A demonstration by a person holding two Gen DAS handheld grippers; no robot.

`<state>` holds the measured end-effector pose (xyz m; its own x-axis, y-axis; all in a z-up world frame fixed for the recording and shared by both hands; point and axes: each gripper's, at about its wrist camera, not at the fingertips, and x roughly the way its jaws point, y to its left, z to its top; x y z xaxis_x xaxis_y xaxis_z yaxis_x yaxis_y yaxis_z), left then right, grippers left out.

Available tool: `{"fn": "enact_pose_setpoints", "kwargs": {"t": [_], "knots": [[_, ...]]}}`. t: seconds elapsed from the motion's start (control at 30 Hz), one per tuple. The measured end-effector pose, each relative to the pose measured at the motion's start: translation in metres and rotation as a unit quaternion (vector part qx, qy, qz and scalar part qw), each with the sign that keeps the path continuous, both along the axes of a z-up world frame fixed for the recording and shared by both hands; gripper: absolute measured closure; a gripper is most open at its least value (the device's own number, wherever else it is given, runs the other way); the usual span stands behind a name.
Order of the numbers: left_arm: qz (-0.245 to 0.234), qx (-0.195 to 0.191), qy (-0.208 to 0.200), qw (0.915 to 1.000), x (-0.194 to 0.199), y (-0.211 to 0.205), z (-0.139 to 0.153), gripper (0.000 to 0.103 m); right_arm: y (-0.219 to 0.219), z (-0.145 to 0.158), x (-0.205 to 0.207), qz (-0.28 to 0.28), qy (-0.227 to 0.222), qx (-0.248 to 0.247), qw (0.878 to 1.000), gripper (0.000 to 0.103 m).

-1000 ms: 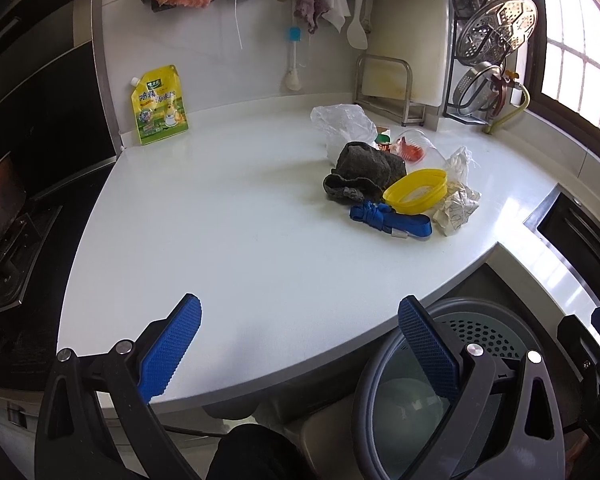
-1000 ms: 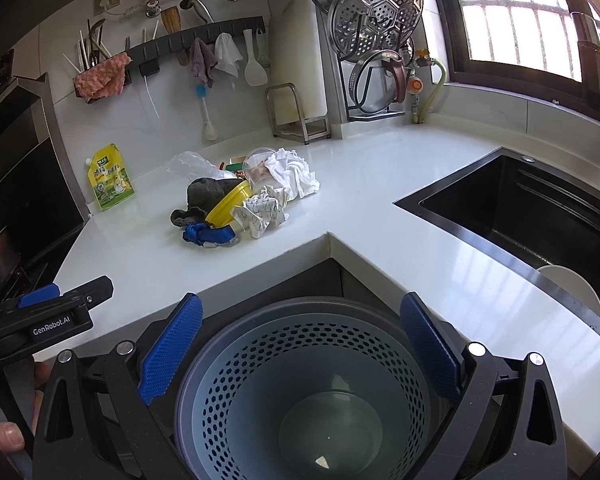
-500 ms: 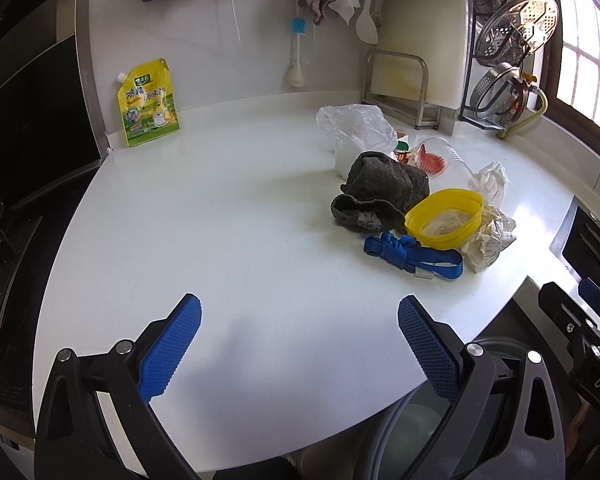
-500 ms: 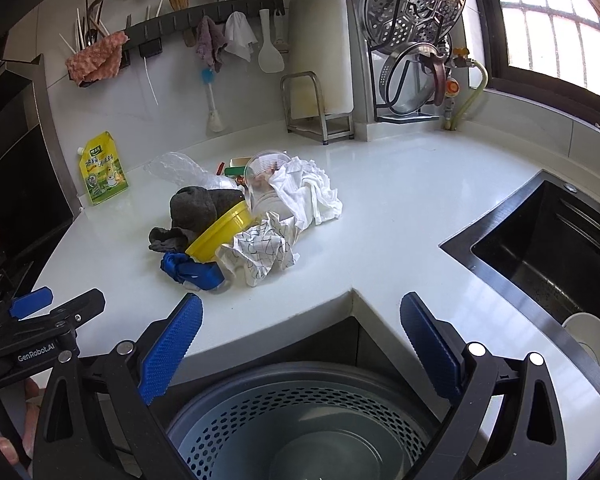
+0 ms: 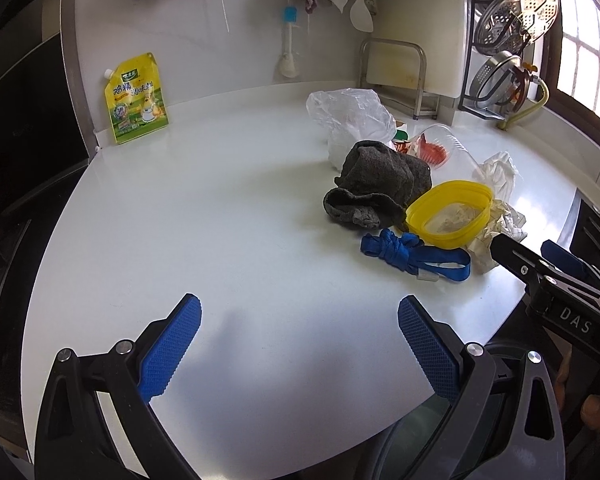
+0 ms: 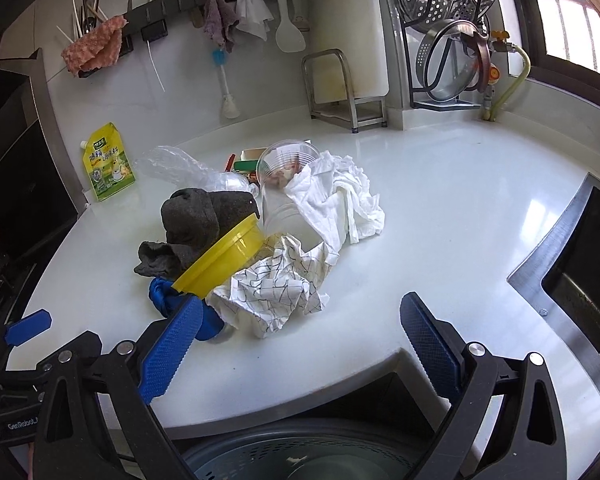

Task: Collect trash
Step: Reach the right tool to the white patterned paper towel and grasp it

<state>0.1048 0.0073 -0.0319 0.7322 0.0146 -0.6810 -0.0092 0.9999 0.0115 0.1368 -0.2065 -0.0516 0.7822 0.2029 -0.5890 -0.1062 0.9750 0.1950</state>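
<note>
A heap of trash lies on the white counter (image 5: 220, 220): a dark grey cloth (image 5: 376, 188), a yellow tub (image 5: 450, 212), a knotted blue strap (image 5: 408, 254), a clear plastic bag (image 5: 352, 120), a clear cup (image 6: 288, 160), a white crumpled tissue (image 6: 340, 196) and a patterned paper wad (image 6: 276, 292). My left gripper (image 5: 298, 344) hovers open over bare counter, left of the heap. My right gripper (image 6: 300, 344) is open just short of the paper wad, its left finger in front of the strap (image 6: 168, 300). A grey perforated bin (image 6: 300, 456) sits below the counter edge.
A yellow refill pouch (image 5: 138, 100) leans on the back wall. A rail with cloths and utensils (image 6: 204, 4) hangs above. A cutting board in a stand (image 6: 348, 60) and a rack of lids (image 6: 448, 40) are at the back right. A black sink (image 6: 580, 264) opens at the right.
Both grippers have risen from the bin and moved forward over the counter toward the heap. The trash now looks larger and closer; the bin has slid to the bottom edge.
</note>
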Motion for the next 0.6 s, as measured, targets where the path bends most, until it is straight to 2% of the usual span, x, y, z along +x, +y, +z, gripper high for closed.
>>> {"fn": "enact_pose_setpoints", "kwargs": {"t": [0.33,0.37,0.4,0.53,0.6], "knots": [[-0.006,0.001,0.007,1.0,0.004,-0.007,-0.005,0.006,0.0,-0.002,0.011,0.019,-0.008,-0.003,1.0,0.01],[-0.006,0.001,0.007,1.0,0.004,-0.008,-0.006,0.006,0.001,-0.002,0.011,0.021,-0.008,-0.004,1.0,0.014],[-0.006,0.001,0.007,1.0,0.005,-0.009,-0.006,0.006,0.001,-0.002,0.011,0.023,-0.006,-0.005,1.0,0.024],[-0.007,0.002,0.008,0.9999,0.006,-0.012,-0.006,0.006,0.001,-0.007,0.013,0.035,0.011,-0.006,0.999,0.049],[-0.007,0.001,0.008,0.9999,0.006,-0.013,-0.006,0.006,-0.002,-0.009,0.012,0.036,0.017,-0.005,0.999,0.073]]}}
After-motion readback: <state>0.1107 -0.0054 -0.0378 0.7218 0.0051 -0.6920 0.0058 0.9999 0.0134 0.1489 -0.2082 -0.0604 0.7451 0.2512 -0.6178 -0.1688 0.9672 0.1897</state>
